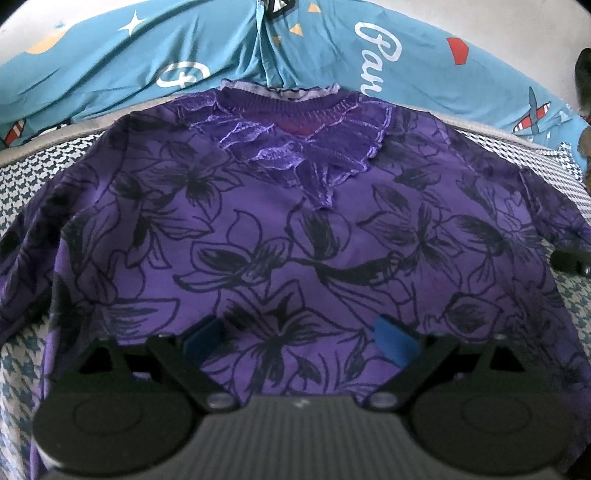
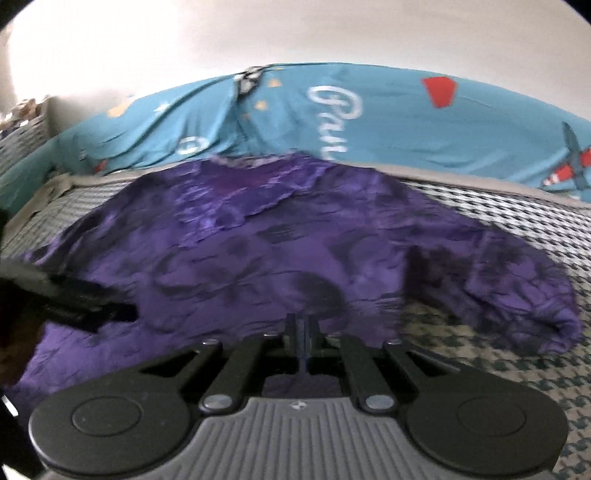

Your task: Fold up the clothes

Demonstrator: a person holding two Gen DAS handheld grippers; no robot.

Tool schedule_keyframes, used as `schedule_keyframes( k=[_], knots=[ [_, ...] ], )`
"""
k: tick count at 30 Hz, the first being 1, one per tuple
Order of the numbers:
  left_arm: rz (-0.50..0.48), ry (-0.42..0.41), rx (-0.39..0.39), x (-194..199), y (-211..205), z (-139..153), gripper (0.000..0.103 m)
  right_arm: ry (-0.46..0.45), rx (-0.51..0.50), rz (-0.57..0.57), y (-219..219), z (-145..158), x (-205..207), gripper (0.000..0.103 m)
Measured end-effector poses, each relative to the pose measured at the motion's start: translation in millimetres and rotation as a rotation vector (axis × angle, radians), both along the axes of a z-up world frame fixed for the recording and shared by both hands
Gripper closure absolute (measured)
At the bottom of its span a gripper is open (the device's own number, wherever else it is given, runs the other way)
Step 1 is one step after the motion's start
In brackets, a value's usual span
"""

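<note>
A purple top (image 1: 295,236) with dark flower outlines lies spread face up on the bed, its lace V-neck (image 1: 295,147) pointing away from me. My left gripper (image 1: 299,338) hovers open over the lower middle of the top, with the blue pads (image 1: 395,341) wide apart and only flat cloth beneath them. My right gripper (image 2: 303,325) is shut just above the top's (image 2: 258,258) near side, and no cloth shows between its jaws. The right sleeve (image 2: 517,295) lies bunched on the cover. The right wrist view is blurred.
A houndstooth bed cover (image 1: 22,192) lies under the top. Behind it a teal printed quilt (image 1: 424,74) is piled against a white wall (image 2: 295,33). A woven basket (image 2: 26,122) stands at the far left. Something dark (image 1: 583,74) sits at the far right edge.
</note>
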State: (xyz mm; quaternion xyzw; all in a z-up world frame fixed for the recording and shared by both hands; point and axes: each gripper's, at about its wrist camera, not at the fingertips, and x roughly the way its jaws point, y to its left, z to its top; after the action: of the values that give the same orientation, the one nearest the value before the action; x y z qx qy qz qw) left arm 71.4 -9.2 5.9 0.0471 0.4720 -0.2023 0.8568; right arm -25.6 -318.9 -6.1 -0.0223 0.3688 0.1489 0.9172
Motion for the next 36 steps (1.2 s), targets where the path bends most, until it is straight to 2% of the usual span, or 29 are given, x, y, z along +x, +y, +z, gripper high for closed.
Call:
schedule_keyframes(
  k=[8, 10, 12, 18, 26, 29, 31, 33, 34, 35, 36],
  knots=[
    [0.014, -0.004, -0.001, 2, -3, -4, 0.009, -0.051, -0.061, -0.175, -52, -6, 24, 0.089],
    [0.013, -0.001, 0.0, 2, -3, -4, 0.009, -0.078, -0.078, -0.229, -66, -8, 29, 0.08],
    [0.012, 0.001, 0.001, 2, -3, -5, 0.009, -0.101, -0.091, -0.277, -78, -9, 34, 0.063],
    [0.009, 0.007, 0.002, 1, -5, -7, 0.009, -0.103, -0.084, -0.319, -94, -20, 54, 0.059],
    [0.004, 0.002, 0.015, 0, -9, -9, 0.008, -0.059, -0.159, -0.335, -91, -44, 75, 0.056],
    [-0.001, -0.007, 0.026, -1, -12, -11, 0.007, -0.059, -0.185, -0.345, -91, -50, 79, 0.057],
    [-0.006, -0.012, 0.035, -3, -14, -13, 0.007, -0.064, -0.192, -0.348, -91, -50, 81, 0.067],
    [-0.011, -0.017, 0.044, -4, -16, -14, 0.006, -0.069, -0.185, -0.358, -92, -47, 81, 0.088],
    [-0.012, -0.019, 0.046, -4, -17, -14, 0.006, -0.071, -0.179, -0.364, -93, -46, 81, 0.091],
    [-0.013, -0.021, 0.047, -4, -17, -14, 0.006, -0.076, -0.177, -0.374, -94, -43, 80, 0.101],
    [-0.013, -0.023, 0.049, -5, -18, -14, 0.006, -0.083, -0.183, -0.394, -96, -41, 80, 0.102]
  ],
)
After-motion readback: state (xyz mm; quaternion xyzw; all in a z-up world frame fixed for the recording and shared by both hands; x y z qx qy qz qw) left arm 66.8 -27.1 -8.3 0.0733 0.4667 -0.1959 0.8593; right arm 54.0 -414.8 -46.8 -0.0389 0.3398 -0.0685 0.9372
